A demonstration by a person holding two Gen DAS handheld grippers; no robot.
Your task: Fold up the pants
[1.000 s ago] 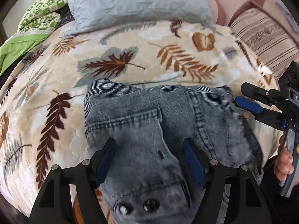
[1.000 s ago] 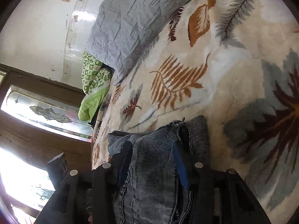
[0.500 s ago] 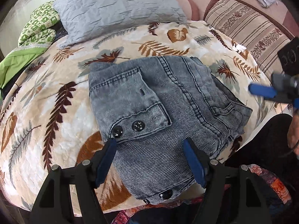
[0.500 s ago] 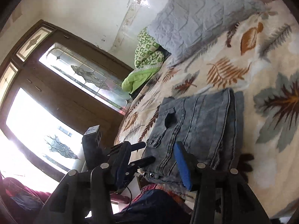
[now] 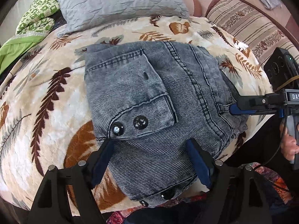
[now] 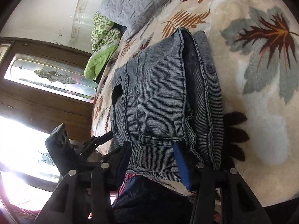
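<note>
Both grippers have dropped back toward the pants since 0.5 s ago, after lifting clear.

Left wrist view: left gripper [image 5: 149,160] hangs over the near edge of the folded pants [image 5: 158,100], jaws wide apart, nothing between them. Pants lie as a compact stack on the leaf-print blanket [image 5: 46,112], near corner overhanging the bed edge, pocket flap w/ snaps up top. Right gripper [image 5: 243,106] comes in from the right, tips touching or just beside the stack's right edge; can't tell which.

Right wrist view: right gripper [image 6: 155,158] jaws well spread, straddling the near end of the stack; no clamp visible. Stack's long axis runs away from it, layered edges on the right. Right gripper looks nearer for any squaring-up. Underside layers + overhanging corner are hidden.
</note>
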